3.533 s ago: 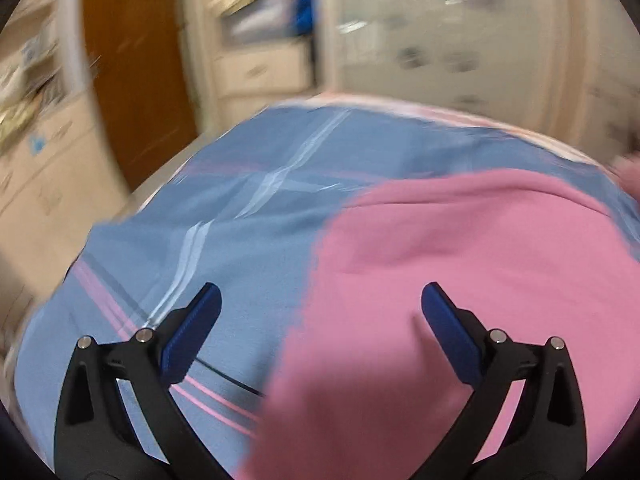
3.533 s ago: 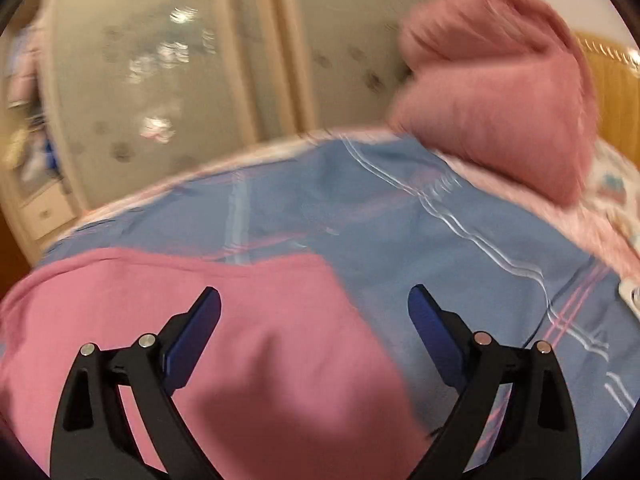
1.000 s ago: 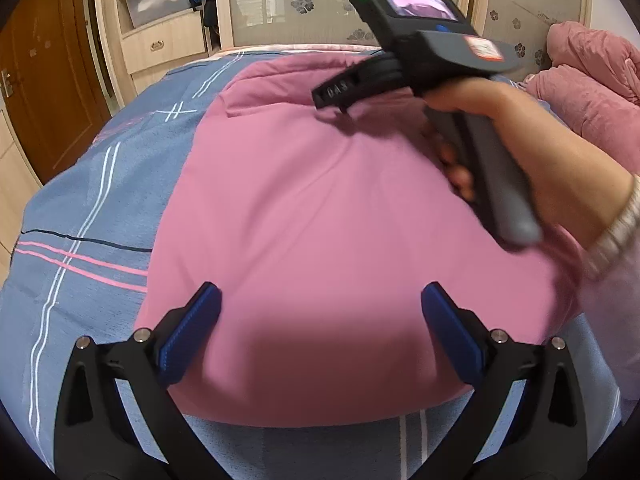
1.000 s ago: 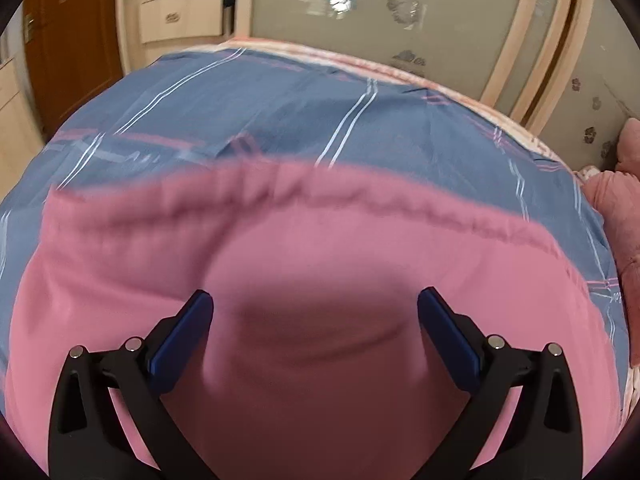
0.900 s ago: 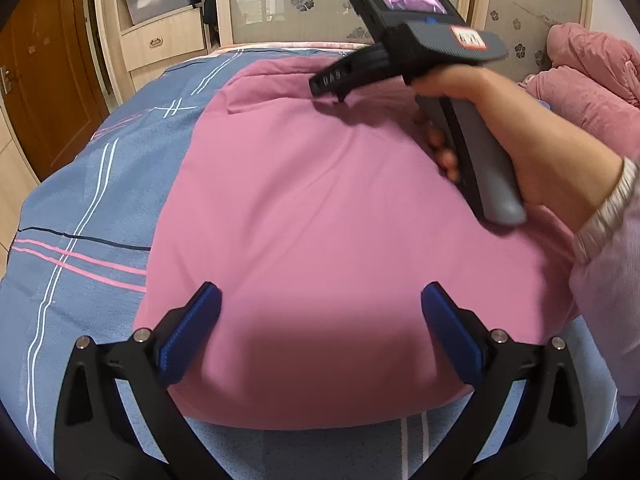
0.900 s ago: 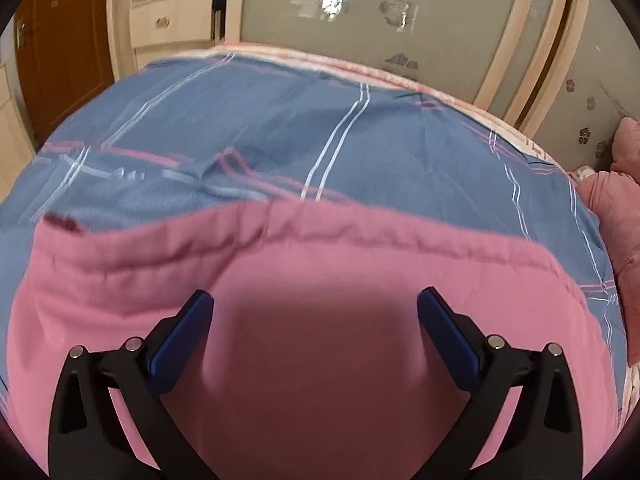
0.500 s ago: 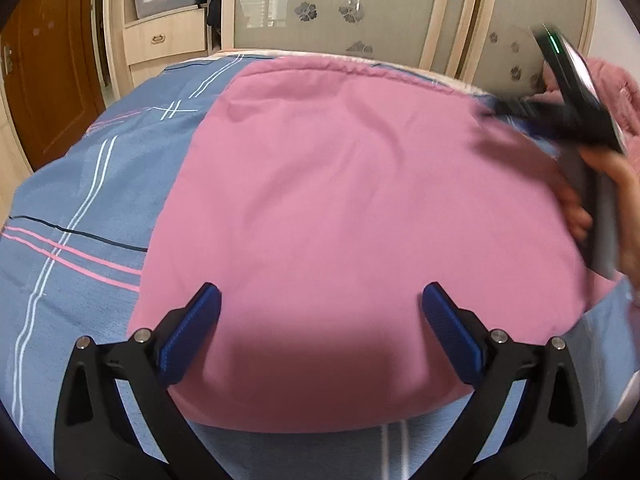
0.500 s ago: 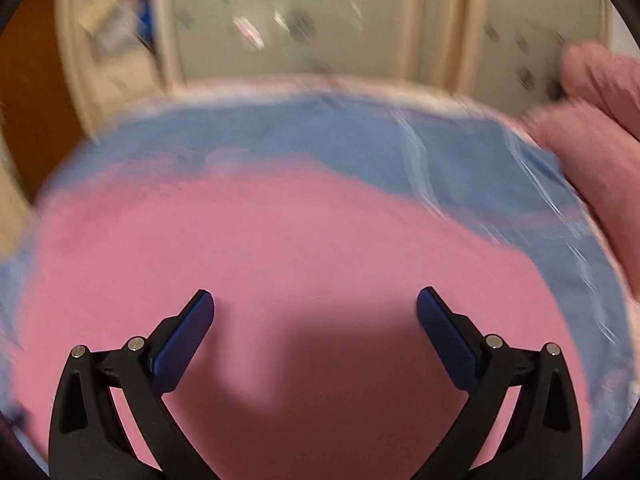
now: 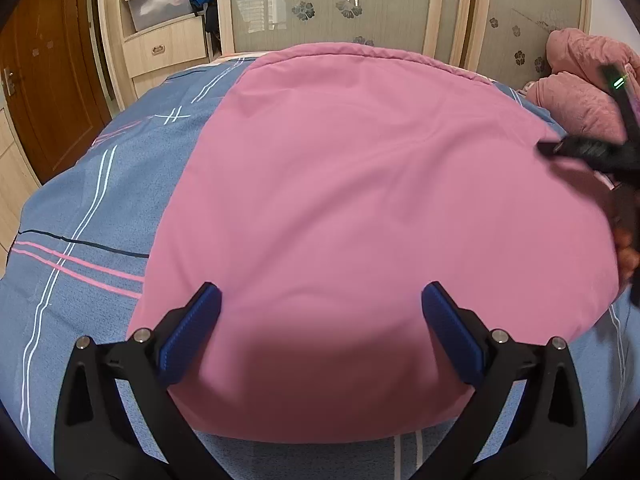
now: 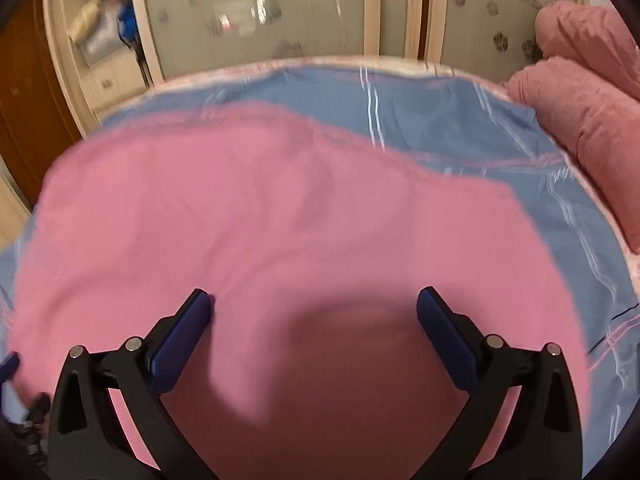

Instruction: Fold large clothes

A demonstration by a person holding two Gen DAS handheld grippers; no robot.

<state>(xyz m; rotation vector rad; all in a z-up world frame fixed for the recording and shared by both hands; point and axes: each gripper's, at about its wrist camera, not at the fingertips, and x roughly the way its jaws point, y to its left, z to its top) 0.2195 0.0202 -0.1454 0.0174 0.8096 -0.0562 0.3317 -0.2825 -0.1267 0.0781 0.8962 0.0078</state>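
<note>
Biggest thing here is the bed [image 9: 72, 208], covered in a blue sheet with white and pink stripes, and a wardrobe [image 9: 328, 0] with frosted flower-print doors behind it. A lumpy pink blanket [image 9: 580, 80] is piled at the far right end of the bed.

On top of the sheet lies the pink garment [image 9: 360, 200], spread flat and taking up most of the middle of the bed. It looks like a smooth, roughly rectangular slab with a stitched hem along the far edge and no sleeves or legs sticking out, so my guess is it's already been folded at least once. Can't tell how many layers, though. It's still pretty wide, so I'd say there's probably another fold or two left before it counts as done.

Left gripper [image 9: 320, 320] hovers over the near edge of the garment, jaws spread wide, nothing between them. Right gripper [image 10: 312, 320] is the same deal: wide apart, empty, over the garment toward its right side. That view is motion-blurred, so details are mushy. In the left view you can catch the right gripper at the far right edge, near the garment's right side, also blurry.

So neither tool has hold of the cloth right now.
</note>
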